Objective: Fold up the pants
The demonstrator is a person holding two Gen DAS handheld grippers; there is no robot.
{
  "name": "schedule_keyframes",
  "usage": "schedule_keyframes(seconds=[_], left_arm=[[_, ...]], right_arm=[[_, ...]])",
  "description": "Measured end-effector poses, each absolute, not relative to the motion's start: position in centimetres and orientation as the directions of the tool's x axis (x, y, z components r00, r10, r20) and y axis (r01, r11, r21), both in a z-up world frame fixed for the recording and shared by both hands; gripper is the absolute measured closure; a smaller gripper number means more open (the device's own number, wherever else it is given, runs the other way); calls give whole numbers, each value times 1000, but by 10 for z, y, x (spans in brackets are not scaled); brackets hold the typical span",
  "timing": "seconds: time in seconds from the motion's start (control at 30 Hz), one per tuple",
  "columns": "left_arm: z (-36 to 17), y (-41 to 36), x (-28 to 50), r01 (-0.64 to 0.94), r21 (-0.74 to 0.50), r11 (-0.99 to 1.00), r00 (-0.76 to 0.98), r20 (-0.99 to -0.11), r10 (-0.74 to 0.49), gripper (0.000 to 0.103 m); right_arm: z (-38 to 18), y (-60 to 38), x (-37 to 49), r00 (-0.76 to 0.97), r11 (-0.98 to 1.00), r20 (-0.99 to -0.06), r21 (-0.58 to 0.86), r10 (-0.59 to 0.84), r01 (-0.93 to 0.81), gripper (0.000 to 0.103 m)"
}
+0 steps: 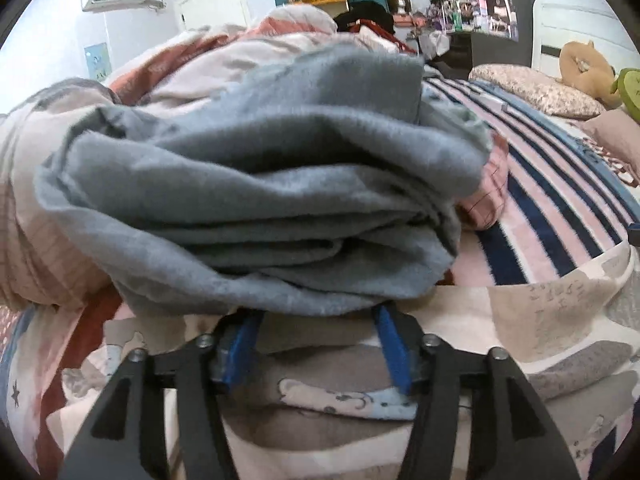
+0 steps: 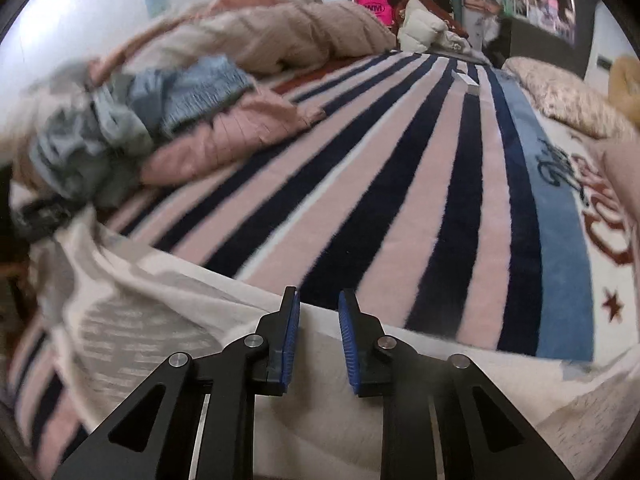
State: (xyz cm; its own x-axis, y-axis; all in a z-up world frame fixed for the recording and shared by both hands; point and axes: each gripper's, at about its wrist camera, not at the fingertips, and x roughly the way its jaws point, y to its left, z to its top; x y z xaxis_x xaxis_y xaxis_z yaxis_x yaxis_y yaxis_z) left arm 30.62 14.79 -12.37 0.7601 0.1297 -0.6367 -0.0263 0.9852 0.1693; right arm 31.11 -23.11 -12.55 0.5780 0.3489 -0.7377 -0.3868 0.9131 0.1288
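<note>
The left gripper [image 1: 318,318] is half open. Its blue pads [image 1: 390,344] sit apart under the near edge of the folded grey fleece pants [image 1: 256,184], not squeezing them. The pants lie in a thick stack on the pale patterned quilt [image 1: 540,320].

The right gripper [image 2: 319,306] has only a small gap between its blue pads, and nothing is in it. It hangs over the quilt's edge. Beyond it lies the pink, navy and white striped blanket [image 2: 400,200]. Far left sits a blurry pile of grey and pink clothes [image 2: 132,128].
</note>
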Motion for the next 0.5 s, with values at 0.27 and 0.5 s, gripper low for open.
schedule_keyframes(seconds=[0.27, 0.5], left_arm=[[-110, 131, 285, 47, 57, 997, 790, -613, -2, 42], [-125, 130, 296, 17, 64, 998, 760, -649, 29, 42]], right_arm=[[-118, -207, 262, 412, 773, -732, 244, 543, -586, 87], [-135, -199, 294, 473, 854, -756, 214, 452, -474, 96]])
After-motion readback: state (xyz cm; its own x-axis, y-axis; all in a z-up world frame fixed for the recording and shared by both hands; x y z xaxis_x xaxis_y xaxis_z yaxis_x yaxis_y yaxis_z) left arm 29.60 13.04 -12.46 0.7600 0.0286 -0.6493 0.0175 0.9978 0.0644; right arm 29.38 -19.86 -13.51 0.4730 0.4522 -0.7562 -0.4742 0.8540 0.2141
